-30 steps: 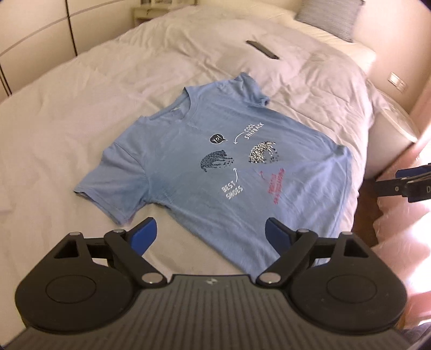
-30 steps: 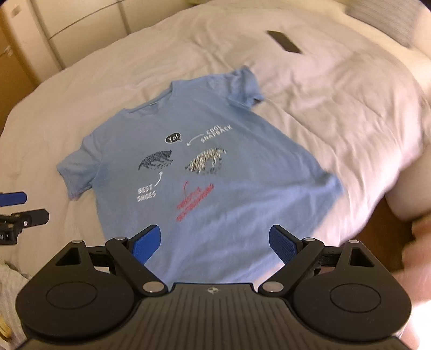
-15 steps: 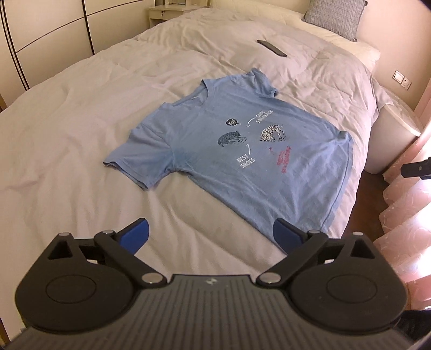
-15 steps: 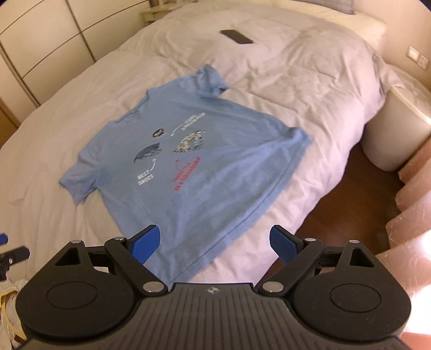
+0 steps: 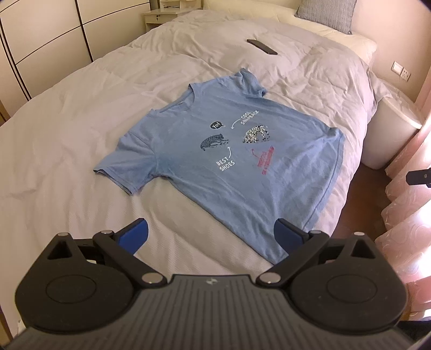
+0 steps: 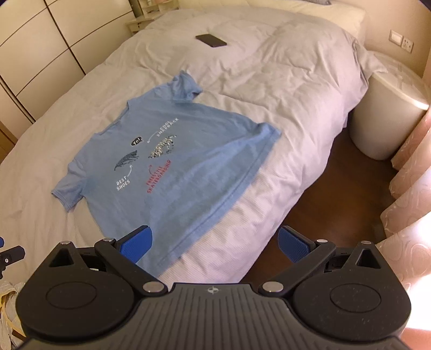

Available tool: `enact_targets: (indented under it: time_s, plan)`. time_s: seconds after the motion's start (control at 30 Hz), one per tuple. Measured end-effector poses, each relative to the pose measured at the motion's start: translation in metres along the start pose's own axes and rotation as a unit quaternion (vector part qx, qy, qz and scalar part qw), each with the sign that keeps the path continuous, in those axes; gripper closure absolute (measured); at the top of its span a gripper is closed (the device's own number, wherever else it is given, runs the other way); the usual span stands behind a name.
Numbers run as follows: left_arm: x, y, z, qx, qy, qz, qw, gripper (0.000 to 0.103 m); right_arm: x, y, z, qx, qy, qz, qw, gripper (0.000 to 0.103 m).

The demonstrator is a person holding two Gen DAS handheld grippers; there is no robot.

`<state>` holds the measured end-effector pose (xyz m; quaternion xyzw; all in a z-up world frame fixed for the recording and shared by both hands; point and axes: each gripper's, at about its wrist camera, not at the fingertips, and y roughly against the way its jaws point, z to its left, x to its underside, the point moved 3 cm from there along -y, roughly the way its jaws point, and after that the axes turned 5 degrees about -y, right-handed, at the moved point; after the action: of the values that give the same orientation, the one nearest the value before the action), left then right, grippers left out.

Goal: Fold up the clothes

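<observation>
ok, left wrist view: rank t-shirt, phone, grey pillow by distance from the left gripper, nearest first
1. t-shirt: spread flat on the bed just beyond the open left gripper, hem nearest.
2. phone: farther up the duvet, past the collar.
3. grey pillow: at the headboard, top right.

t-shirt (image 5: 229,158): light blue, white/red print | duvet (image 5: 80,113): pale grey | phone (image 6: 211,40): black | curtain (image 6: 412,188): pink

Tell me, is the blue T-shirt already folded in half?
No, the blue T-shirt lies spread flat on the bed, both sleeves out.
</observation>
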<state>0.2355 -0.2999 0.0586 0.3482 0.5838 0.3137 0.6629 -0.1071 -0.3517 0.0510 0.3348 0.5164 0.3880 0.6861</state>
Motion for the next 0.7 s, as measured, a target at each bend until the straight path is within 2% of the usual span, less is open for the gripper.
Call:
enact_targets:
  time_s: [0.27,0.7]
  plan:
    - [0.007,0.009,-0.004,-0.025,0.022,0.009,0.9994,0.004,0.0,-0.011,-0.006,-0.017,0.015,0.017,1.0,0.001]
    - [0.026,0.022,-0.001,-0.052,0.055,0.023,0.9969,0.003,-0.006,-0.02,0.009,-0.047,0.051,0.029,0.997,0.001]
